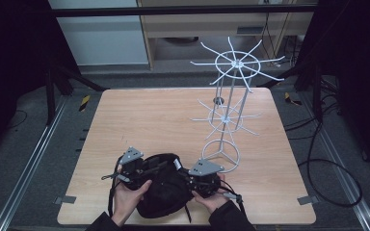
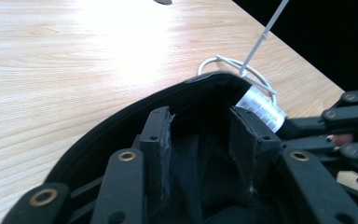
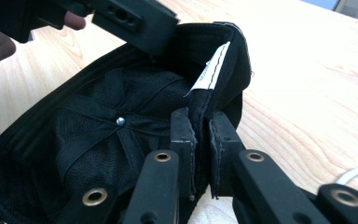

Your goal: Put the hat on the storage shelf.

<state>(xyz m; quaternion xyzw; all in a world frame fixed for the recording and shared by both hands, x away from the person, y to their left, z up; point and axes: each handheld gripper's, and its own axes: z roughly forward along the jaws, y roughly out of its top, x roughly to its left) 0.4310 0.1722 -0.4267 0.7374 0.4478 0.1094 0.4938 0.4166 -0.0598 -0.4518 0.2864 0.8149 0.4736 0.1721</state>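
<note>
Figure. A black cap [image 1: 161,185] lies upside down at the lower centre of the high view, on the near edge of the wooden table [image 1: 139,120], between the person's two hands. The white wire rack [image 1: 229,96] stands to its upper right, its ring base just beside the cap.

Right gripper [image 3: 200,135]: in the right gripper view the jaws stand close together and pinch the cap's rim band between their pads, just below the white label [image 3: 212,70] sewn inside the band.

Left gripper [image 2: 200,135]: in the left gripper view the jaws stand about half apart inside the cap's hollow, with crown fabric between them; the pads do not press on it, so nothing is held there.

Handling, as a judgement: the cap is light and soft. The mesh crown, its seams meeting at a central button [image 3: 120,121], folds and sags under any grip and gives poor control. The stitched rim band is the firmer part and keeps its curve, so it is the better place to take hold, one pad inside and one outside. A second grip on the opposite rim would keep the opening spread. The cloth is neither slippery nor fragile, though the rack's thin prongs could snag the mesh.
</note>
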